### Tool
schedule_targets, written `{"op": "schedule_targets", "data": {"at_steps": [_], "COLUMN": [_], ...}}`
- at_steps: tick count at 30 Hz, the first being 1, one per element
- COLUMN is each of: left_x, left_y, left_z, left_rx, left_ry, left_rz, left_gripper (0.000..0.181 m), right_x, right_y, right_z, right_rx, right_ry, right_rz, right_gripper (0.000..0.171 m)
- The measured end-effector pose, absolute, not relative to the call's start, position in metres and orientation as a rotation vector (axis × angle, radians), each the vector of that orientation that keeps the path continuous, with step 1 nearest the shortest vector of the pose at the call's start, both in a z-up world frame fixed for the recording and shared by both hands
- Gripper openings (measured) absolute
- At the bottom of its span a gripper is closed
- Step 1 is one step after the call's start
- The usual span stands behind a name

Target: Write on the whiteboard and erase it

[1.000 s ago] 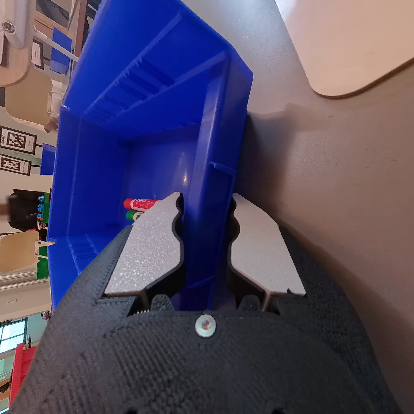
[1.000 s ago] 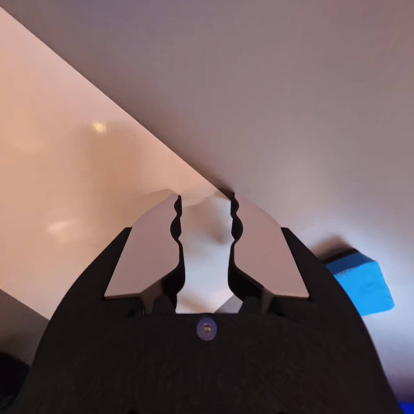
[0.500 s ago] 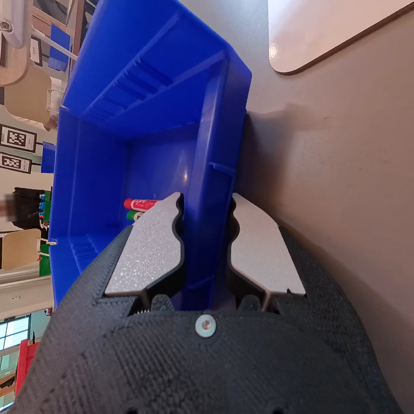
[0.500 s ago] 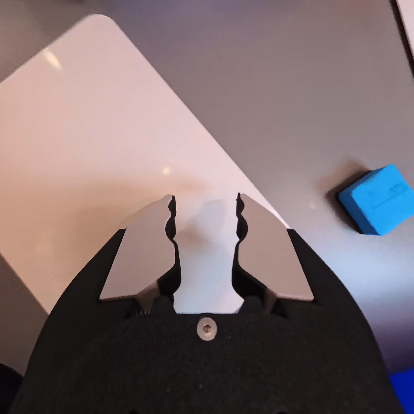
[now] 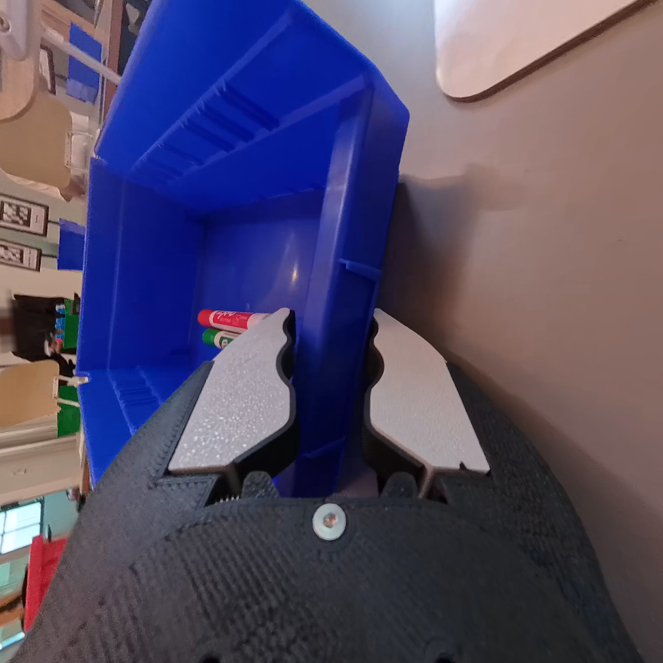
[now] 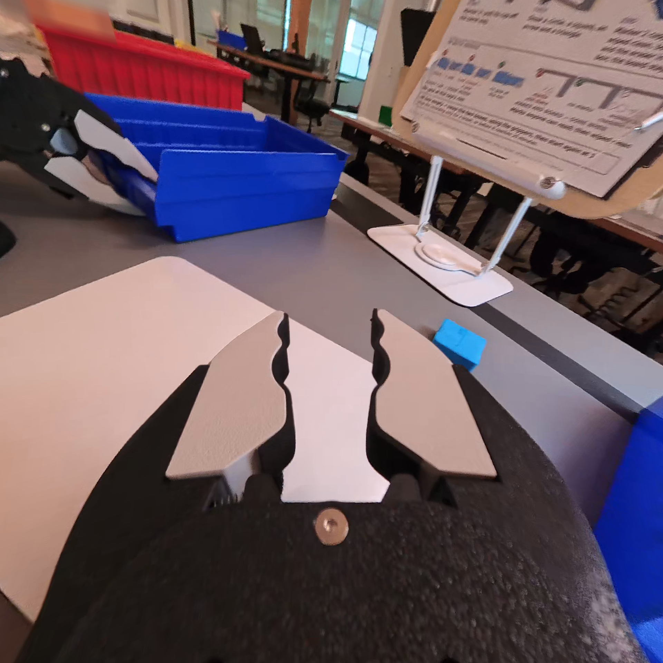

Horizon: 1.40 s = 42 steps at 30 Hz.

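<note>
My left gripper [image 5: 332,315] is shut on the side wall of a blue bin [image 5: 251,125]. A red marker [image 5: 229,318] and a green marker [image 5: 215,337] lie inside the bin, partly hidden by my left finger. A corner of the whiteboard [image 5: 520,43] shows at the top right. My right gripper [image 6: 328,315] is open and empty, above the near part of the blank whiteboard [image 6: 125,341] lying flat on the grey table. A blue eraser [image 6: 459,344] sits on the table just right of the board. The bin [image 6: 244,186] and left gripper [image 6: 145,195] show at the far left.
A white stand [image 6: 441,265] holding a printed sheet [image 6: 538,89] is at the back right near the table edge. A red bin [image 6: 143,75] stands behind the blue one. Another blue object [image 6: 638,502] is at the right edge. The left gripper's tips are roughly 35 cm from the right gripper's.
My right gripper has lifted and tilted up from looking down at the board to looking across the table, jaws slightly wider. The whiteboard shifted in the left view. The left gripper has not moved.
</note>
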<state>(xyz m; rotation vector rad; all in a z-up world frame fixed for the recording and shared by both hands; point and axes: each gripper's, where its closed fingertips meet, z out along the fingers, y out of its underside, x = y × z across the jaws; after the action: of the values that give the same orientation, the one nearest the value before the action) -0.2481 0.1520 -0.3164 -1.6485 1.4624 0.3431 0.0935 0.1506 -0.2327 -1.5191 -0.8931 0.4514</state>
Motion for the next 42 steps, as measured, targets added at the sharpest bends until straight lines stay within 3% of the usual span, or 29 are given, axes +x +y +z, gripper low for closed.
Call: {"op": "schedule_targets", "data": {"at_steps": [11,24,28,34,35,37,42], "left_x": [-0.254,-0.267,-0.258,-0.277,-0.286,-0.303,-0.326], "left_y": [0.175,0.184,0.173,0.171,0.177,0.190,0.217], "left_z": [-0.316,-0.308,-0.273,-0.181,-0.179,-0.176,-0.222], "left_rx": [-1.852,-1.728,-1.679,-1.704,-1.776,-1.896,-2.255], "left_ry": [1.182,1.197,1.093,0.727,0.723,0.769,1.156], "left_rz": [0.634,0.570,0.338,0.033,0.054,0.112,0.158], "left_gripper": [0.035,0.036,0.044,0.031,0.028,0.000,0.000], "right_x": [0.090,0.100,0.112,0.124,0.124,0.122,0.122], "right_y": [0.147,0.149,0.154,0.163,0.164,0.164,0.161], "right_z": [-0.243,-0.220,-0.210,-0.206,-0.207,-0.210,-0.205], "right_rx": [-1.520,-1.457,-1.439,-1.450,-1.456,-1.465,-1.435], "right_ry": [-0.946,-0.827,-0.749,-0.697,-0.699,-0.718,-0.759], "right_rz": [0.342,0.319,0.298,0.268,0.270,0.275,0.216], "right_gripper": [0.038,0.039,0.040,0.041,0.042,0.042,0.016]}}
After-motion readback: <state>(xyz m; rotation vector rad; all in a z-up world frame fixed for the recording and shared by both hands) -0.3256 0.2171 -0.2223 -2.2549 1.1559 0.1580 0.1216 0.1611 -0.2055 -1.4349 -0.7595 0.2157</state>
